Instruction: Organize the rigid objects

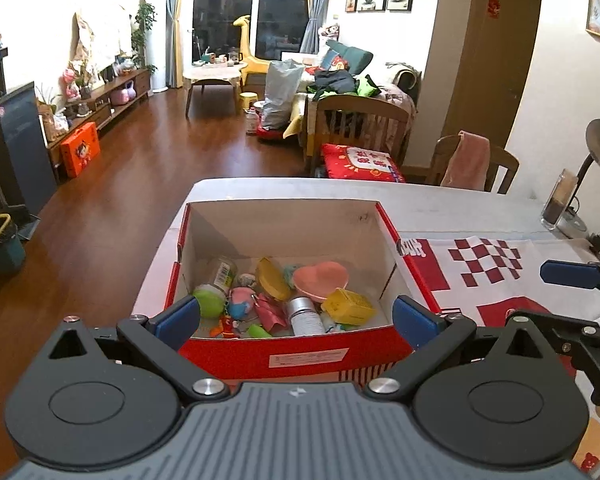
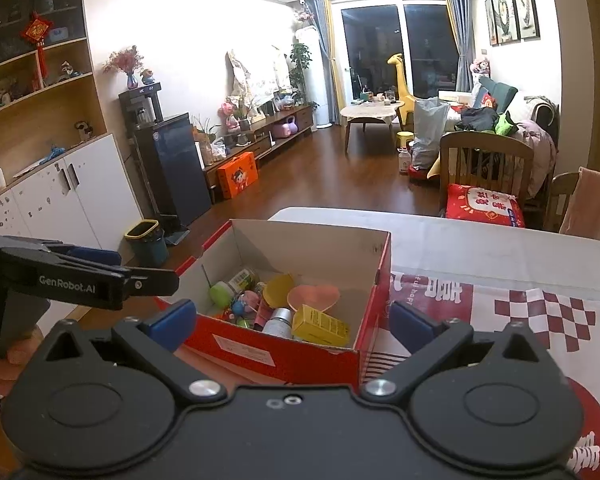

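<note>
The left gripper (image 1: 296, 316) stood with its jaws spread as wide as they go and nothing between the blue pads (image 1: 179, 317), which framed the near wall of the red box (image 1: 300, 354) at the lower middle of the left wrist view. The right gripper (image 2: 294, 322) was likewise wide open and empty, its pads (image 2: 175, 317) straddling the near right corner of the same box, which in that view lay slightly left of centre. So the box sat ahead of and below both sets of fingers, its long axis running away from them toward the top of the frame. The left gripper faced it more squarely and looked the nearer of the two.

Inside, the things lay heaped against the near end:
- a pink heart-shaped dish (image 1: 320, 279)
- a yellow carton (image 1: 350, 306)
- a silver can (image 1: 306, 315)
- a green ball (image 1: 209, 299)
- a jar with a green label (image 1: 222, 272)
- a yellow lid (image 1: 272, 283)
- a small pink figure (image 1: 241, 302)

The far half of the box floor was bare. On the checked cloth (image 1: 488, 264) to the right of the box no loose thing showed, so by my judgement the sorting was close to done.
</note>
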A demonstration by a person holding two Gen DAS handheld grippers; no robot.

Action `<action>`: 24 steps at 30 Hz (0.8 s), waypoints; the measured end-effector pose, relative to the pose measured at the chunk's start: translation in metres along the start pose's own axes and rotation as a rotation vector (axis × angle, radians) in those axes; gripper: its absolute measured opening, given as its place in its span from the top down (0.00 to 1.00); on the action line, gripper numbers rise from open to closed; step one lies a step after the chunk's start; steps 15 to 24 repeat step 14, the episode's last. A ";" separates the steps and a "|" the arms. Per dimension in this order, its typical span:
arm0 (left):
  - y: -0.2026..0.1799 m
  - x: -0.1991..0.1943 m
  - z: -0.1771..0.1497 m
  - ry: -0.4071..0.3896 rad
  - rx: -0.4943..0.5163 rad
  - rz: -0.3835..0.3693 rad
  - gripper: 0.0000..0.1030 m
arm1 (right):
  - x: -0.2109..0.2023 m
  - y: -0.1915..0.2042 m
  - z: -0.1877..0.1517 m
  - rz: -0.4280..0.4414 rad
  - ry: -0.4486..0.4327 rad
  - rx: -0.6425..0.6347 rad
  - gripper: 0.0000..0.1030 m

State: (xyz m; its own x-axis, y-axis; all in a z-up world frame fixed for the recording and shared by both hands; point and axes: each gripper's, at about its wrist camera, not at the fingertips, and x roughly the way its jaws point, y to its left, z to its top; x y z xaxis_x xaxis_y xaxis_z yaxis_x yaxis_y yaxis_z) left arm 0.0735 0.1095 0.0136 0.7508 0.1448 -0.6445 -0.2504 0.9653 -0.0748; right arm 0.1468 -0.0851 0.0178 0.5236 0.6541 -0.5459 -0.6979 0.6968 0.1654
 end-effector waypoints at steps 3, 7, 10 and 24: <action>-0.002 -0.001 -0.001 -0.002 0.009 0.012 0.00 | 0.000 0.000 0.000 0.000 0.000 -0.002 0.00; -0.002 0.002 -0.003 0.006 0.003 0.029 0.00 | 0.000 -0.001 -0.001 0.010 0.004 -0.002 0.00; -0.003 0.005 -0.005 0.017 0.010 0.045 0.00 | 0.001 -0.003 -0.002 0.011 0.008 0.002 0.00; -0.006 0.006 -0.007 0.029 0.013 0.047 0.00 | 0.001 -0.006 -0.003 0.010 0.013 0.009 0.00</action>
